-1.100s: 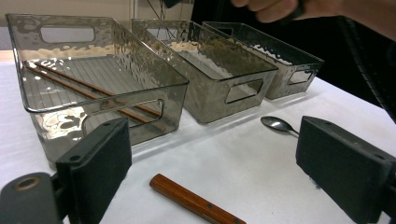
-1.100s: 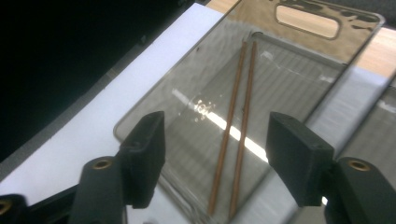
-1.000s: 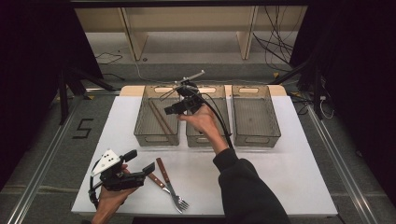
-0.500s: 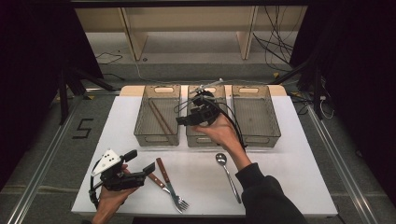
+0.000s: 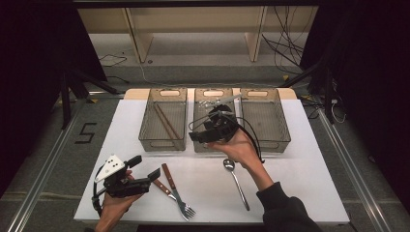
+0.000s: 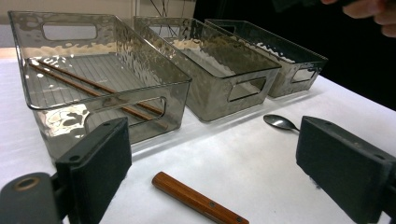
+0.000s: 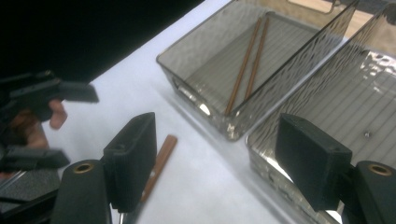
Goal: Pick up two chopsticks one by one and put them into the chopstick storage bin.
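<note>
White covers the bench (image 5: pixel 300 164), and three smoky clear plastic bins stand side by side along its far edge. In the high view the left bin (image 5: pixel 163 121) holds a pair of brown chopsticks (image 5: pixel 166 122) lying lengthwise on its ribbed floor; the middle bin (image 5: pixel 205 104) and the right bin (image 5: pixel 265 118) sit just beside it.

A person's right hand holds the right tool (image 5: pixel 200 137) over the near end of the middle bin. Its jaws have just been opening and now stand wide apart with nothing between them, as the right gripper view shows.

A metal spoon (image 5: pixel 236 181) lies on the bench just in front of the middle bin, bowl toward the bins, handle running toward the person, close under the right forearm.

At the near left corner, the left hand holds the left tool (image 5: pixel 145 171) low over the bench. Its jaws are spread wide and empty. A fork with a wooden handle (image 5: pixel 175 192) lies just to the right of it, tines toward the person; a second wooden handle lies close alongside. In the left gripper view a wooden handle (image 6: pixel 198 199) lies on the bench between the two jaws, untouched.
</note>
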Motion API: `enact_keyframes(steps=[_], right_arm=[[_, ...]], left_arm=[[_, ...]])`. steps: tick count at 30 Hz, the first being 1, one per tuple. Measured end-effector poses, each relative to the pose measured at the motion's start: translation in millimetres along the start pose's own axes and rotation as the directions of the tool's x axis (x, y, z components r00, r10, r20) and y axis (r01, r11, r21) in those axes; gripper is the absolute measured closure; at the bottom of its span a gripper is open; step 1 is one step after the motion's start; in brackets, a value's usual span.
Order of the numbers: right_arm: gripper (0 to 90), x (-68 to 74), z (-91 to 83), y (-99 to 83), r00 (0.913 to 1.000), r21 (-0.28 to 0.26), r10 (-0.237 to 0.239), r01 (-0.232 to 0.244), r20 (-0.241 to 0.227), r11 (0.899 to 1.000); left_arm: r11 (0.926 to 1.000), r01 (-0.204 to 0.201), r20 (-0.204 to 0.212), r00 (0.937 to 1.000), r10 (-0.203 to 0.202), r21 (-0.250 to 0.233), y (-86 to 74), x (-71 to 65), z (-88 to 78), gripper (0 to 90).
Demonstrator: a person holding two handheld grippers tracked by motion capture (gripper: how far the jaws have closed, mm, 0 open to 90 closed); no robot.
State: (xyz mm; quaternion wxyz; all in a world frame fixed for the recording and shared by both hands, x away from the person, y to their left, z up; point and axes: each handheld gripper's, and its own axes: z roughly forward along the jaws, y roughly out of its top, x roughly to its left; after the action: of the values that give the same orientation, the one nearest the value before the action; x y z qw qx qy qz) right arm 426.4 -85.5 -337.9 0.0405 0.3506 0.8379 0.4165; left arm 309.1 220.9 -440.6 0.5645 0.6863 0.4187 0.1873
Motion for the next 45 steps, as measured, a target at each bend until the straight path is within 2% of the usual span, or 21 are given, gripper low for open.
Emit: enact_keyframes(steps=[6, 16, 25, 45], right_arm=[[30.2, 3.2, -7.9, -18.1, 1.0, 0.008, -0.004, 0.004, -0.006, 1.0], [30.3, 5.2, -14.1, -47.8, 0.9998, 0.038, -0.001, 0.001, 0.019, 0.999], [30.0, -2.1, -17.6, -73.6, 0.9987, 0.053, 0.039, -0.041, 0.033, 0.998], [29.2, -10.5, -20.7, -93.9, 0.9966, 0.093, 0.053, -0.059, 0.062, 0.994]], left_arm=[[1.0, 0.002, -0.003, 1.0, -0.002, -0.001, -0.1, -0.1, 0.2, 9.9], [1.0, -0.001, -0.004, 1.0, 0.001, 0.002, -0.2, 0.2, 0.3, 9.9], [1.0, -0.002, -0.007, 1.0, 0.002, 0.005, -0.2, 0.0, 0.5, 9.9], [1.0, -0.003, -0.005, 1.0, 0.003, 0.005, 0.3, -0.4, 1.1, 9.9]])
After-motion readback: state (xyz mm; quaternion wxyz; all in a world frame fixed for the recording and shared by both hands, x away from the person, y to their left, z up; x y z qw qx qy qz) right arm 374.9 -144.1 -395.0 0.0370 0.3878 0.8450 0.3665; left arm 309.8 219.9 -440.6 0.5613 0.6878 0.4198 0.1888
